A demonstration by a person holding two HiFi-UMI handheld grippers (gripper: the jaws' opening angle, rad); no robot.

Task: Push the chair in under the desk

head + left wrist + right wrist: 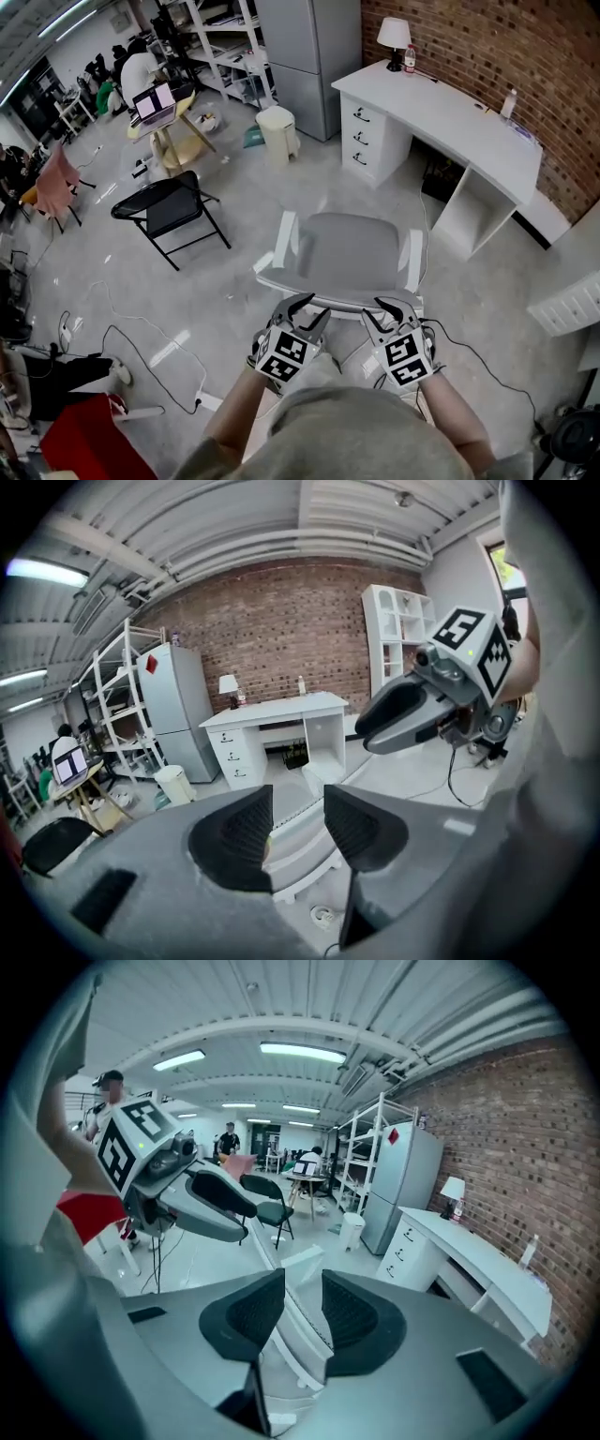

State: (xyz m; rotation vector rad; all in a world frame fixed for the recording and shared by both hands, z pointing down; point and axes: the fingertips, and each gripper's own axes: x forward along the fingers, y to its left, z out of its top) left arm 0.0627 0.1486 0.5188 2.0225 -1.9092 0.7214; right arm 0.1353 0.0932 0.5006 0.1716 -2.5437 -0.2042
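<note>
Brick-wall rm, chair (352, 248) seat pts toward desk (450, 117)

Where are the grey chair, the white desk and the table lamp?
grey chair (352, 248): head view, on its grey padded surface.
white desk (441, 108): head view, on the bare desktop.
table lamp (394, 33): head view, on its shade.

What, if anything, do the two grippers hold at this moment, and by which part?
Nothing is clamped, as far as shows. The left gripper and the right gripper each have their jaws apart, astride the top back edge of the chair.
</note>
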